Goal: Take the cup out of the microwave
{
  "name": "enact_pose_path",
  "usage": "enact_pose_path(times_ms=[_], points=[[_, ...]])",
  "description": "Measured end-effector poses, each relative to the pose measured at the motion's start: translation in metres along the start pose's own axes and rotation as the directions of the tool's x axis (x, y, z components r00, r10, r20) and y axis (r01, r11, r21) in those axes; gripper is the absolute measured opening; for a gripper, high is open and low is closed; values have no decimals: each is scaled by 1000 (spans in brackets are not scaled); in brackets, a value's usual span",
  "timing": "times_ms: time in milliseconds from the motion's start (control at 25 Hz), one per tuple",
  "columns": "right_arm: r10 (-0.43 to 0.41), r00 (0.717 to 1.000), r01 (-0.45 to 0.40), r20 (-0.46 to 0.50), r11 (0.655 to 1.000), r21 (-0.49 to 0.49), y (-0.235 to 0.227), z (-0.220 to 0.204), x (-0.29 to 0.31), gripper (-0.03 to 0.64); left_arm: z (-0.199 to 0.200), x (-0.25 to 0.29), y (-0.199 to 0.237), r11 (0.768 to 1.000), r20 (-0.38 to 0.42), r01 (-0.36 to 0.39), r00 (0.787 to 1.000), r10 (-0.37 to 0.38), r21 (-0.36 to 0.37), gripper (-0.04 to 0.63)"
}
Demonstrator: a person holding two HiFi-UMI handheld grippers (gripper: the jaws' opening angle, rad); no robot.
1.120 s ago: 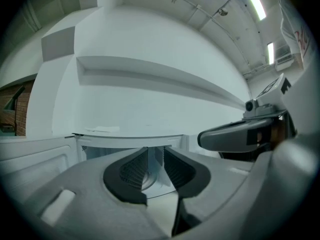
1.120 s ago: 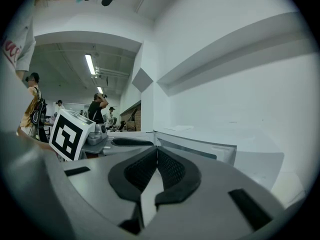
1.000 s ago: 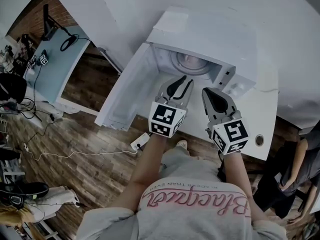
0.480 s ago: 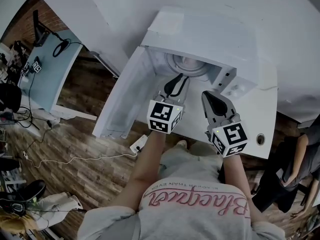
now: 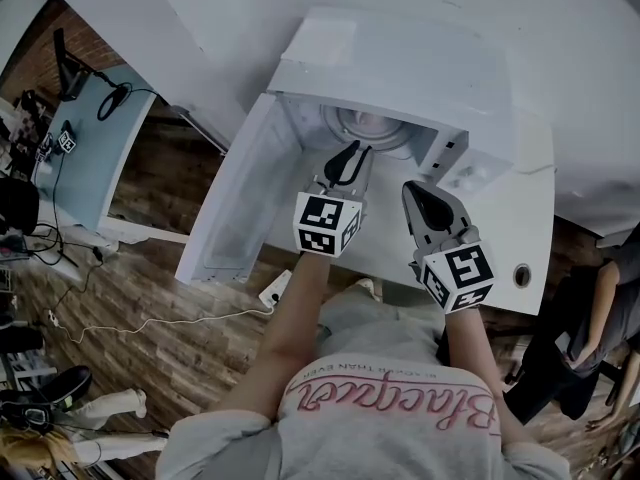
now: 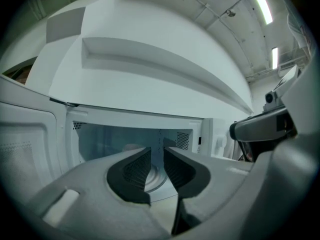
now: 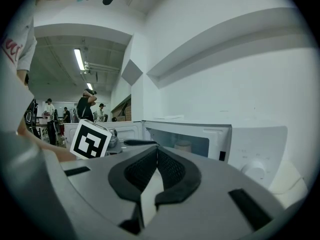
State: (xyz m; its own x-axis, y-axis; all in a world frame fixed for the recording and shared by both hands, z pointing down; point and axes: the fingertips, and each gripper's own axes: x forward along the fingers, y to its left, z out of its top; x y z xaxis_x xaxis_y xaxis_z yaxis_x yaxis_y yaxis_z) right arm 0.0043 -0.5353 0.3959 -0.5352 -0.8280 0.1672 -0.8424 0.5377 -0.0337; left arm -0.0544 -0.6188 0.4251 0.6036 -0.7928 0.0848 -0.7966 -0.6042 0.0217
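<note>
White wall (image 5: 420, 8) and a white counter (image 5: 525, 238) lie beyond both tongs. On that counter sits the microwave (image 5: 400, 68). Its door (image 5: 235, 203) is swung wide to the outer side of the left tongs (image 5: 347, 152), so the cavity lies open straight ahead of them. The left tongs point into the mouth, jaws a narrow slit apart with nothing between them; the turntable (image 6: 155, 178) shows through the slit. The right tongs (image 5: 412, 188) hang just beside them, outside the cavity, tips pressed together and empty. The cup (image 7: 183, 145) stands deep inside on the turntable, ahead of the left tongs and apart from them. To reach well, I would spread the left jaws wider than the cup before going in. I would keep them level and clear of the cavity walls, then straddle the cup low on its body before squeezing, so it comes out upright.
</note>
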Motion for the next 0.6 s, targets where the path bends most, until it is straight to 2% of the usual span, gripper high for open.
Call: enact_pose_path(times_ms=[200,600], points=[[1,1000,-1,7,1000,2,-12,-1,4,11,-3,16,17,1000,7,-24,1000,24,3,83],[29,1000,-29,-4,1000,-4,-20,-7,23,11,-25,54,43,999,-68,-43,997,44,25,83]])
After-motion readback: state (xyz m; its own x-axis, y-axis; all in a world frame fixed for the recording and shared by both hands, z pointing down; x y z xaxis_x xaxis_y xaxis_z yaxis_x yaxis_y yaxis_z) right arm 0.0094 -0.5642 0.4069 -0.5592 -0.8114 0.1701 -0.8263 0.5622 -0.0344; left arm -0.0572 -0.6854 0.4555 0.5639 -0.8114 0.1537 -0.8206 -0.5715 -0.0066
